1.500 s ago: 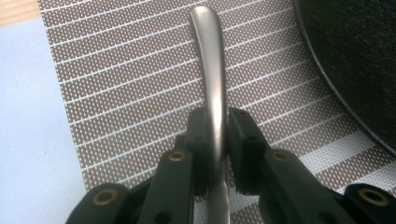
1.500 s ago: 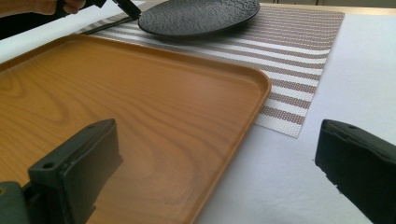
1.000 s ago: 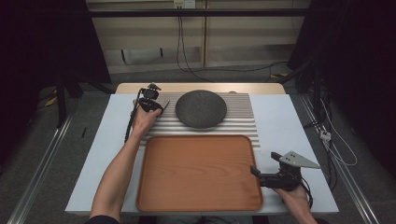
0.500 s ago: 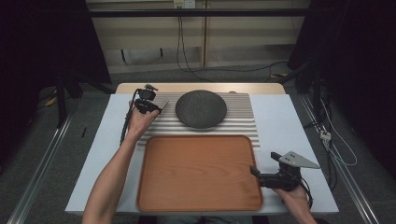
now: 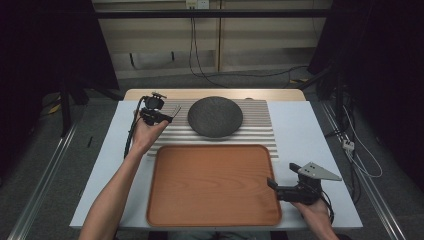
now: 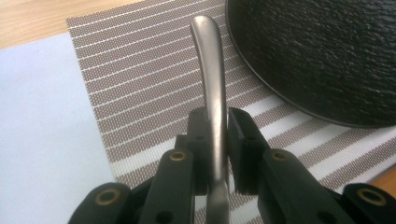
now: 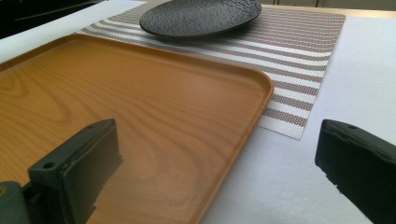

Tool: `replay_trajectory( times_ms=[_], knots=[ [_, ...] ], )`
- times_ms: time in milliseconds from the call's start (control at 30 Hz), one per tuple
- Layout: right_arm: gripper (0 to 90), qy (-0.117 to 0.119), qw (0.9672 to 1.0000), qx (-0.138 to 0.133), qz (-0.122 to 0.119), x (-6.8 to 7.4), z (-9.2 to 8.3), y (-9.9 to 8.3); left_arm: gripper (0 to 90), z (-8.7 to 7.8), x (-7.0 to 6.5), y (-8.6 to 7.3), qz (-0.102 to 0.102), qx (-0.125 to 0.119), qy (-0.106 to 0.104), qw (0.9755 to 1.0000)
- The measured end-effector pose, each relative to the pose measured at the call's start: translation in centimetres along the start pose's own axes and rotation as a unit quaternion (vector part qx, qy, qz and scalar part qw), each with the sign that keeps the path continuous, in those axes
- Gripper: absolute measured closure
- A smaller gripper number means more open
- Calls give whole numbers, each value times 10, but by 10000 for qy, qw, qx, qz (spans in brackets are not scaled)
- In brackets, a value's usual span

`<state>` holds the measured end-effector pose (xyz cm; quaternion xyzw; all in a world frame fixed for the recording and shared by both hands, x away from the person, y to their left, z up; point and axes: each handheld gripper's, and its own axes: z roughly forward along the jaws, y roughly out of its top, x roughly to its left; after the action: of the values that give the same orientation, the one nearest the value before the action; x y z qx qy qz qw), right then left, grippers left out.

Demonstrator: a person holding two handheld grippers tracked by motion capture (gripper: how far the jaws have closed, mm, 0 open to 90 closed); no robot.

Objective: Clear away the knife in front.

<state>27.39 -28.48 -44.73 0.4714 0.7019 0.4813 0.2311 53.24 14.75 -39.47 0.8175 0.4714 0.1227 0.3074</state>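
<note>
**High view first: a metal handle held beside the dark plate**

High view: a black plate (image 5: pixel 215 116) sits on a striped mat (image 5: pixel 260 131). A brown tray (image 5: pixel 213 186) lies just in front of the plate, on a white table (image 5: pixel 310 135), and its far edge lies over the mat. The left gripper (image 5: pixel 159 116) is just to the left of the plate, above the left end of the mat. A thin metal thing pokes out of it toward the plate. The right gripper (image 5: pixel 272 185) is well away from the plate, at the tray's right edge near the front corner. A grey three-cornered plate (image 5: pixel 318 172) sits on top of it.

Left gripper view: the two black jaws are pressed tight on a curved metal handle (image 6: pixel 211 70). The handle points up and away over the striped mat. The plate's rim is near the handle, on the right. I cannot tell if they touch. The other end of the handle is hidden under the jaws.

Right gripper view: the two jaws stand wide apart and hold nothing. One jaw is over the tray (image 7: pixel 116 107), the other is over the white table. The plate (image 7: pixel 201 16) is far off, past the tray, on the mat.
</note>
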Motion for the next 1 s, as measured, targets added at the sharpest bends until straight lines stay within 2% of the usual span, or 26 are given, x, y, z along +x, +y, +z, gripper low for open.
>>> replay_trajectory(
  times_ms=[200, 267, 333, 400, 667, 767, 967, 1000],
  knots=[
    [0, -5, 10000, 0, -9, 0, 0, 0, 799, -12, -12, -5, 69, -106, -103, 9999],
    [0, -9, 10000, 1, -15, 0, 0, 0, 799, -17, -17, -6, 182, -98, -99, 9997],
    [0, -4, 10000, -5, -19, 0, 0, 0, 799, -20, -21, -8, 203, -158, -114, 9996],
    [0, -1, 10000, -3, -31, 0, -1, 0, 799, -24, -26, -10, 333, -224, -71, 9992],
    [0, -14, 10000, 1, -30, 1, 0, 0, 799, -35, -33, -22, 308, -244, -155, 9991],
    [0, -16, 10000, 7, -32, 1, 0, 0, 799, -42, -43, -30, 302, -314, -286, 9986],
    [0, -24, 10000, 12, -42, 1, 0, 0, 799, -50, -57, -39, 283, -287, -295, 9987],
    [0, -23, 10000, 13, -44, 1, 0, 0, 799, -51, -58, -41, 329, -258, -287, 9987]
  ],
)
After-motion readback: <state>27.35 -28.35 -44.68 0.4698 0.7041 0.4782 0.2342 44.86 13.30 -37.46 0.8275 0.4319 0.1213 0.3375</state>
